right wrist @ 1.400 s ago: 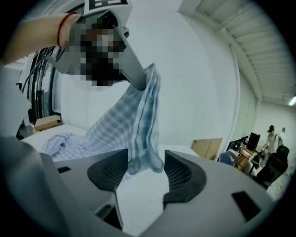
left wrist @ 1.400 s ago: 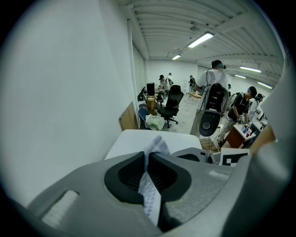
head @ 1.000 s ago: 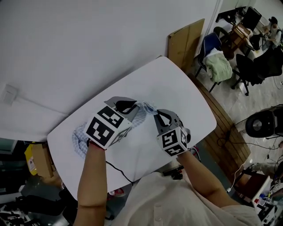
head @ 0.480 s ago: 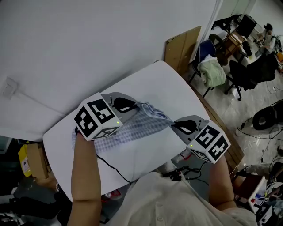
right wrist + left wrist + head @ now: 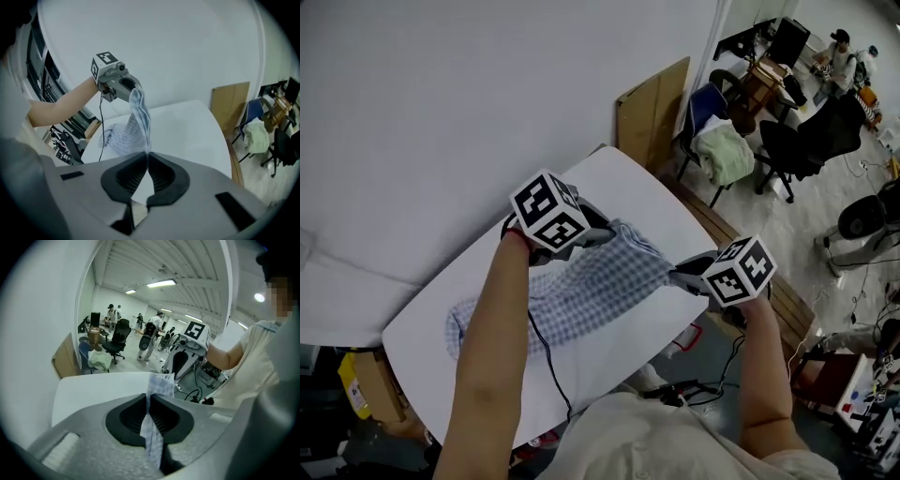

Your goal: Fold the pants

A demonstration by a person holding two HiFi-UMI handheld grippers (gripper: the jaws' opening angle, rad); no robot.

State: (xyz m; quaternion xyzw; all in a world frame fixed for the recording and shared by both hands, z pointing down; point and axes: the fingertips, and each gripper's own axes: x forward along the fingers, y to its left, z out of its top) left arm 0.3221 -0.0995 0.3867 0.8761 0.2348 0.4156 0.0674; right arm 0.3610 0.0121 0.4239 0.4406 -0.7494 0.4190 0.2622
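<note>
Pants [image 5: 581, 295] lie with their long axis slanting across the bench [image 5: 628, 192], from the lower left of the head view up toward the upper right. The lower-left end rests bunched on the bench. The upper-right end is raised off it and spread as one edge between your two grippers. The checked cloth hangs from that edge and slopes down to the part lying flat.

Your left gripper [image 5: 602, 234] holds one corner of the raised edge, over the far side of the bench. Its fingers [image 5: 166, 420] are pressed together on a strip of the cloth. The strip runs up between the pads and sticks out above their tips.

Your right gripper [image 5: 677, 275] holds the other corner, near the bench's right edge and well apart from the left one. Its fingers [image 5: 161, 176] are closed almost to meeting, and only a thin fold of cloth is pinched at their tips. From there the cloth rises in a narrow band toward the left gripper. Both grippers tilt downward.
</note>
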